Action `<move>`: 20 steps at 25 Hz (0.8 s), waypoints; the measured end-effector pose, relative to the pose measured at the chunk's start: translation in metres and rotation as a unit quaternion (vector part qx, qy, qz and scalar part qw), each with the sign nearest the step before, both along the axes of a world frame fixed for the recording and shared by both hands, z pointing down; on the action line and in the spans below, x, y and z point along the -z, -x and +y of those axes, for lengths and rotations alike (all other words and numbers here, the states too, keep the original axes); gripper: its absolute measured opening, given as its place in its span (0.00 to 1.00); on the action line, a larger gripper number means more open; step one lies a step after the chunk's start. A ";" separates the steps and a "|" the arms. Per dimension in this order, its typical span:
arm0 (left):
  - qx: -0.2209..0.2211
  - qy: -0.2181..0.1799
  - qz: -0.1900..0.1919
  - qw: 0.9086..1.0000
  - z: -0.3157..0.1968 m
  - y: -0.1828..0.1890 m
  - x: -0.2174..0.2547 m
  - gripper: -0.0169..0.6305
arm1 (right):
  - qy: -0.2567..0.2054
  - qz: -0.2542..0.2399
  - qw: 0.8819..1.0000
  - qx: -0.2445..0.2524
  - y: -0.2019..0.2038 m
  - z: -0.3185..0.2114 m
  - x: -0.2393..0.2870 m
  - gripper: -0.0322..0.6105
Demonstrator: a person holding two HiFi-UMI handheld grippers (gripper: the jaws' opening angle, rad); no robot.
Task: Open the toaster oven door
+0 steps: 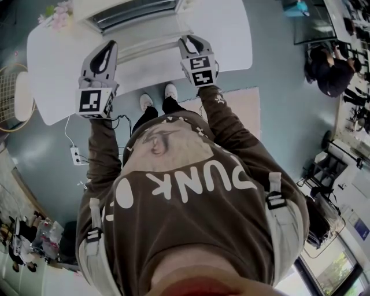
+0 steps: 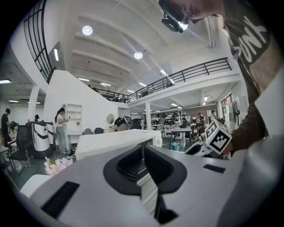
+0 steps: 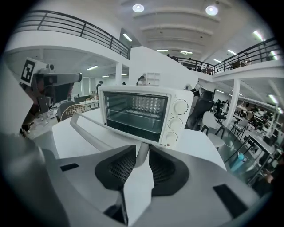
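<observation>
The white toaster oven (image 1: 136,14) (image 3: 142,111) stands at the back of the white table (image 1: 52,63). Its glass door hangs down and open toward me, so the rack inside shows. My right gripper (image 1: 193,41) (image 3: 142,155) is shut on the right end of the door handle (image 1: 147,45) (image 3: 88,128). That bar runs off to the left from between the pads. My left gripper (image 1: 107,47) (image 2: 143,157) hovers at the left end of the door with its jaws together and nothing seen between them. From the left gripper view the oven (image 2: 117,142) lies just beyond the jaws.
Pink flowers (image 1: 55,14) (image 2: 55,165) lie at the table's back left corner. A wicker chair (image 1: 8,95) stands left of the table. A power strip (image 1: 75,155) and cable lie on the floor. People sit at desks on the right (image 1: 329,69).
</observation>
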State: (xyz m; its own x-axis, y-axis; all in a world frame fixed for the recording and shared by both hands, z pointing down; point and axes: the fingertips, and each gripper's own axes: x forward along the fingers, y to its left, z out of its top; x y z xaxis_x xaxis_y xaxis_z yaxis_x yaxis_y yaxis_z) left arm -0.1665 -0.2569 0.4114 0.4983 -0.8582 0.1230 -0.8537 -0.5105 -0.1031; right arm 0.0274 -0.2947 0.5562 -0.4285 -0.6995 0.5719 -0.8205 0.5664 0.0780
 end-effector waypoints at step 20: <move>0.005 0.016 -0.004 1.000 0.015 -0.005 -0.009 0.03 | 0.089 0.030 0.995 -0.026 -0.015 0.051 -0.134 0.21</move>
